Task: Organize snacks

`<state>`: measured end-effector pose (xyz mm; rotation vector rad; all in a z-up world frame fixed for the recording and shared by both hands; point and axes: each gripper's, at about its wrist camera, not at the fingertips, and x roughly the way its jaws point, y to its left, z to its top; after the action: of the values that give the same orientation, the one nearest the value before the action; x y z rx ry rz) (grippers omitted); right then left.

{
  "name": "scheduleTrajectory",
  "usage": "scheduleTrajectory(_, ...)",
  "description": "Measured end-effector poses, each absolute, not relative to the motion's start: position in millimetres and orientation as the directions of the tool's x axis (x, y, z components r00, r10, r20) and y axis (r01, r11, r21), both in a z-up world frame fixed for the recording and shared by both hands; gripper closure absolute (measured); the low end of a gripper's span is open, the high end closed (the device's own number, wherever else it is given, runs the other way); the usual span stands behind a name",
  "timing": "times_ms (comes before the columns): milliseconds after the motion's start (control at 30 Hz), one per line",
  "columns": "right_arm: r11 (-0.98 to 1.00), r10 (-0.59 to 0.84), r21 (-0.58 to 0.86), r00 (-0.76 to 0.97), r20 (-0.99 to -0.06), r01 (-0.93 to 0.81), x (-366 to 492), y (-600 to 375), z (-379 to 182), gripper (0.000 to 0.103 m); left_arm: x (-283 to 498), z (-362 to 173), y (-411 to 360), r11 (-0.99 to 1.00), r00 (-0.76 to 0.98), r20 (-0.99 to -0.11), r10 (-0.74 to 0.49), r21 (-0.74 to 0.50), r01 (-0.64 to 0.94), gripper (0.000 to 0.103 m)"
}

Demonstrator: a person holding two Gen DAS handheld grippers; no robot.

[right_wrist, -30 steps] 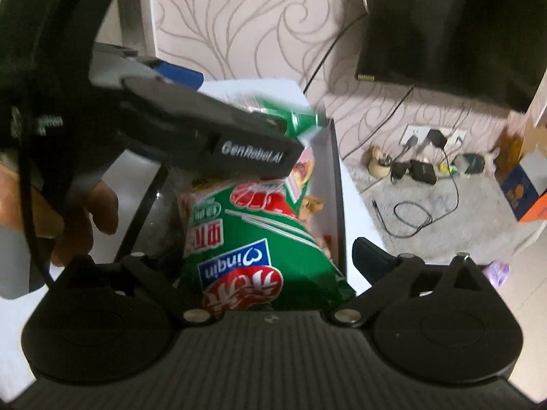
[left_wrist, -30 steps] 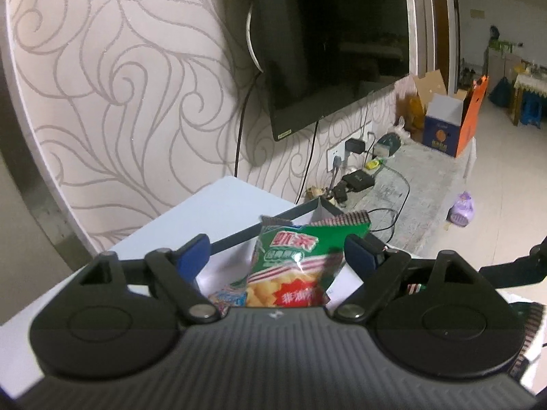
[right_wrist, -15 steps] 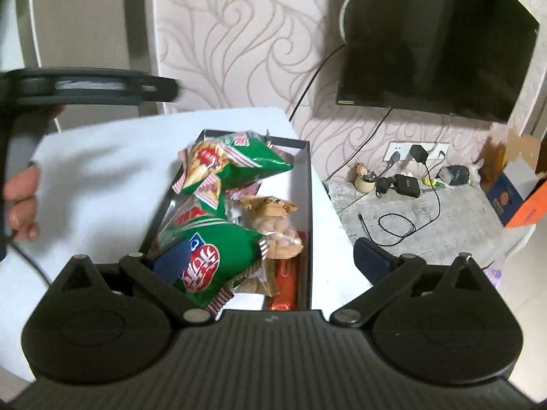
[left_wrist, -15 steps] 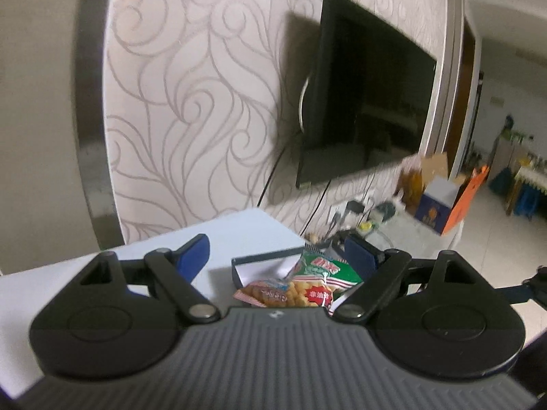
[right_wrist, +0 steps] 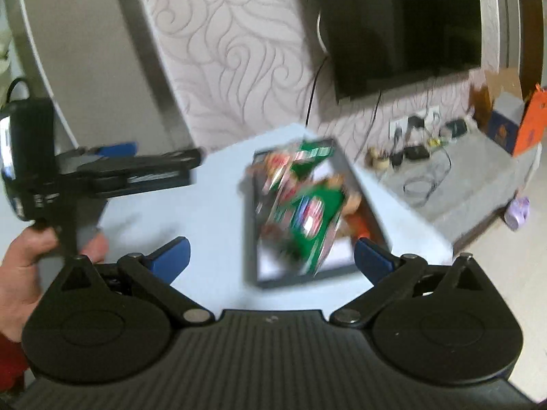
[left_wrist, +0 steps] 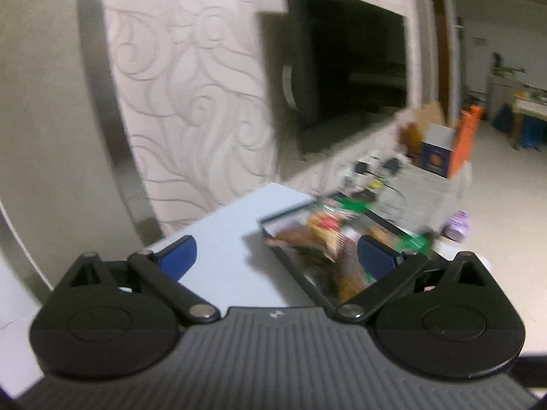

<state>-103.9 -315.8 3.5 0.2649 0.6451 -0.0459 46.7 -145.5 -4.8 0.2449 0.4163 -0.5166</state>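
Since a second earlier both tongs had pulled back from the tray, and the green bag once between the right fingers now lay in the tray. The right tongs (right_wrist: 270,249) stood spread and empty above the white bench (right_wrist: 212,212); the left tongs (left_wrist: 273,254) were spread and empty too. Beyond them the dark tray (right_wrist: 249,225) sat on the bench, holding blurred snack bags (right_wrist: 307,212). Farther off, a television (right_wrist: 403,24) hung on the patterned wall.
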Motion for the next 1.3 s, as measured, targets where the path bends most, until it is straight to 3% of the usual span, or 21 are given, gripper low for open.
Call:
scheduleTrajectory(200,0.956,-0.014,0.210,0.750,-0.661,0.203,-147,-281,-14,0.000,8,-9,-136,0.824,0.748,-0.457,-0.482,0.053,0.564,0.001)
scheduleTrajectory(333,0.954,-0.040,0.198,0.749,-0.661,0.226,-164,-276,-14,0.000,-10,-8,-138,0.832,0.767,-0.464,-0.443,0.107,0.545,0.001)
scheduleTrajectory(800,0.980,-0.008,0.146,0.754,-0.657,0.138,-185,-278,-11,0.000,-47,-17,-157,0.867,0.779,-0.472,-0.414,0.058,0.496,0.001)
scheduleTrajectory(1300,0.992,0.056,0.123,0.751,-0.657,0.033,-161,-265,-16,0.000,-41,-27,-118,0.928,0.826,-0.482,-0.293,0.064,0.366,0.001)
